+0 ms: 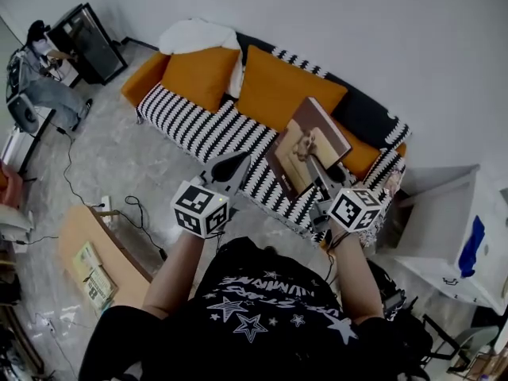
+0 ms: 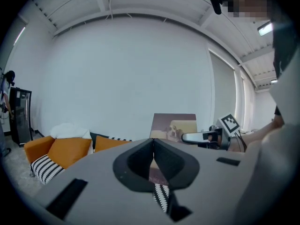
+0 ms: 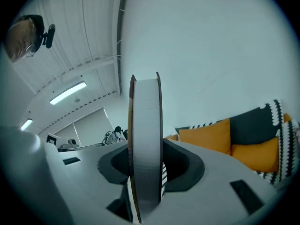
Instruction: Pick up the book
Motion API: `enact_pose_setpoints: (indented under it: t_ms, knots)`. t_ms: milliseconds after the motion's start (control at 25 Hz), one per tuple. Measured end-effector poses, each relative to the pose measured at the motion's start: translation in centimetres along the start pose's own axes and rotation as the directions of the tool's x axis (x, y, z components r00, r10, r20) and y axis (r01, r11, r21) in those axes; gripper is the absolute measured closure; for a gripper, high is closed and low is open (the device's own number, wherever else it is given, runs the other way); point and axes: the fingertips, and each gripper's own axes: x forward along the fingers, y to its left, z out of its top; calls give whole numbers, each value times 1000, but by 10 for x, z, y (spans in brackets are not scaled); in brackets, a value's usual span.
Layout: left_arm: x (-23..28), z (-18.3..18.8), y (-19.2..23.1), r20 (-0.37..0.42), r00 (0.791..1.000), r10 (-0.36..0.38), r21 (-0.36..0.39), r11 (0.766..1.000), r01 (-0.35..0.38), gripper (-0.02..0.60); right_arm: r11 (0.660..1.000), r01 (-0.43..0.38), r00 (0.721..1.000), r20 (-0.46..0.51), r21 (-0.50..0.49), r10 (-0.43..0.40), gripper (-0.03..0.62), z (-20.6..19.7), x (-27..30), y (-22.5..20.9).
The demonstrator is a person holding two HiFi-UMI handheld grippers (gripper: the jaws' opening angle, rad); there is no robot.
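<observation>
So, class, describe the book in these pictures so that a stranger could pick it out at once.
Find the long sofa with a black-and-white zigzag cover and orange cushions. Near its right end, a brown hardback book is held up in the right gripper. It alone shows a picture of a pale dog on its cover.

Both forearms extended forward, side by side. Left gripper [image 1: 236, 165] points ahead, fingers closed together, nothing between them. Right gripper [image 1: 319, 173] held level, fingers clamped on the book [image 1: 317, 129], which stands upright.
</observation>
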Motion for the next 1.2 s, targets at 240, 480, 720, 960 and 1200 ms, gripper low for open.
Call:
enact_pose_setpoints:
  t_ms: [240, 480, 720, 960, 1200]
  knots:
    - [-29, 6, -3, 44, 998, 37, 11, 999, -37, 574, 990, 62, 998, 24, -130, -59, 434, -8, -7, 33]
    - [-76, -3, -6, 65, 995, 82, 18, 996, -83, 574, 939, 158, 987, 74, -306, -142, 437, -24, -18, 78]
    - [-114, -27, -15, 68, 993, 100, 33, 994, -103, 574, 924, 135, 991, 59, -358, -122, 437, -57, -37, 119]
    - [-132, -61, -33, 6, 996, 91, 52, 994, -91, 574, 922, 129, 990, -1, -366, -139, 437, -93, -62, 134]
    - [-148, -66, -46, 5, 997, 73, 81, 994, -74, 574, 907, 148, 986, -16, -393, -168, 437, -112, -78, 148]
